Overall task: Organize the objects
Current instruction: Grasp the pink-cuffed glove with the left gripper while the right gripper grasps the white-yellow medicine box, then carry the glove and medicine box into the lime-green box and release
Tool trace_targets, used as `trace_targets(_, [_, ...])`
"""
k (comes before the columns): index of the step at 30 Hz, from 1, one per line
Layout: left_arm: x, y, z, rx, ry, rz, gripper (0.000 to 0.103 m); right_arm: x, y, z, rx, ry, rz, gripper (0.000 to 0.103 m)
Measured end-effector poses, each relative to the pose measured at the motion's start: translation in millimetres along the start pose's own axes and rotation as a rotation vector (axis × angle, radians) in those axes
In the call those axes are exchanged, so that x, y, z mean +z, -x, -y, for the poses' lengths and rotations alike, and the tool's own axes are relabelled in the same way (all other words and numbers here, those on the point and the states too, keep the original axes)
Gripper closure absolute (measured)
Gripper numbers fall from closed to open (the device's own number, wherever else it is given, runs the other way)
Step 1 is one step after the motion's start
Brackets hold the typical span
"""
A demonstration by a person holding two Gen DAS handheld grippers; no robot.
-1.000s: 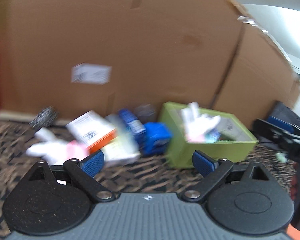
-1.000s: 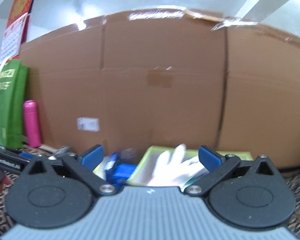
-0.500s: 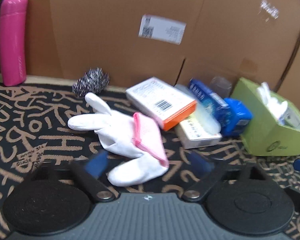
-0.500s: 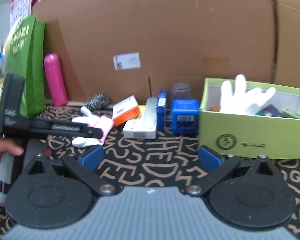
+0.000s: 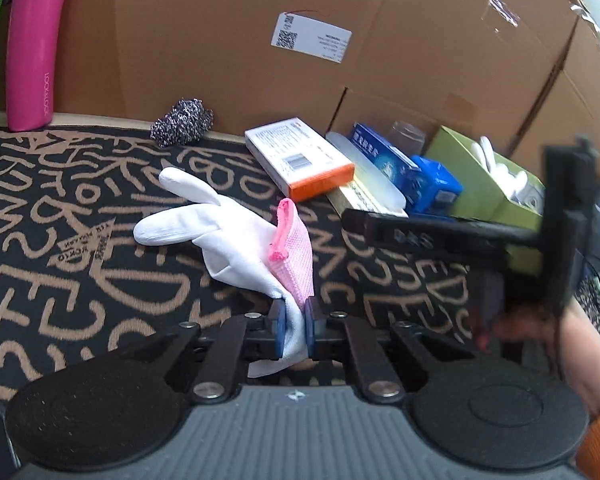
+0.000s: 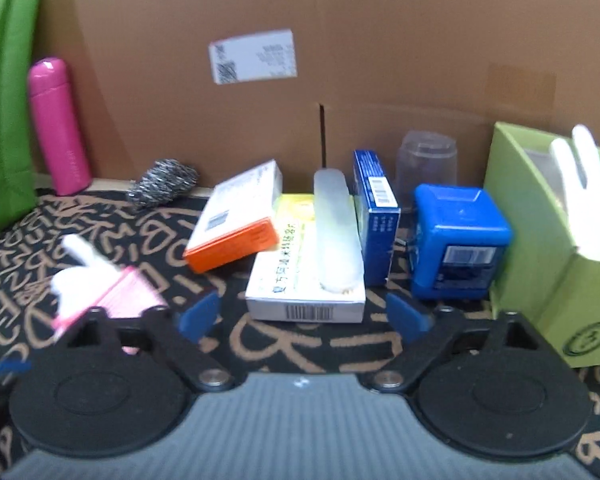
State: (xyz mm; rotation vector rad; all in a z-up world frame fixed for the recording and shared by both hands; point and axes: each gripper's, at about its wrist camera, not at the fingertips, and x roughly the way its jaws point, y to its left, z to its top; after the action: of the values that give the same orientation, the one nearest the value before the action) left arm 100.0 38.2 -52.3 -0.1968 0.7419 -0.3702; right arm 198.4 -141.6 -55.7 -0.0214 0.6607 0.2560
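My left gripper [image 5: 293, 330] is shut on the edge of a white glove [image 5: 228, 236] with a pink cuff that lies on the patterned mat; the glove also shows in the right wrist view [image 6: 96, 284]. My right gripper [image 6: 300, 316] is open and empty, just in front of a white and yellow box [image 6: 300, 280] with a frosted case [image 6: 336, 232] on top. A green box [image 6: 540, 240] at the right holds another white glove [image 6: 588, 200]. The right gripper's body [image 5: 500, 236] crosses the left wrist view.
An orange and white box [image 6: 236, 220], a blue carton [image 6: 374, 212], a blue cube container [image 6: 460, 240] and a clear cup [image 6: 426, 164] stand in a row. A steel scourer [image 5: 182, 122], a pink bottle [image 5: 34, 44] and a green bag [image 6: 0, 100] stand by the cardboard wall [image 5: 260, 40].
My left gripper dropped to the mat and closed on the white glove. My right gripper moved down and closer to the row of boxes.
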Motion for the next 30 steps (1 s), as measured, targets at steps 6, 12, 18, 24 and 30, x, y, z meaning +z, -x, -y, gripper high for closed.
trace_targets(6, [-2.5,7.9,-0.1,-0.066,-0.002,-0.025,0.094,-23.2,30.3,11.5,0.026,0.003,-0.015,0.037])
trace_targets(12, [-18.9,24.0,8.5,-0.107,-0.049,-0.059,0.094,-66.2,110.1,24.3,0.111,0.029,-0.052,0.037])
trace_targets(18, [-23.1,21.1,11.4,-0.016,0.004,-0.04,0.031,-86.2,144.7,18.8,0.174,0.082,-0.086,0.022])
trace_targets(24, [-11.4,2.6,13.2,0.062,-0.002,-0.001,0.026,-76.8,131.9,9.5,0.183,0.091,-0.068,0.022])
trace_targets(30, [-3.1,-13.8,14.4,0.109,-0.035,0.04,0.03,-74.1,110.6,-8.1,0.207,0.137,-0.082,0.034])
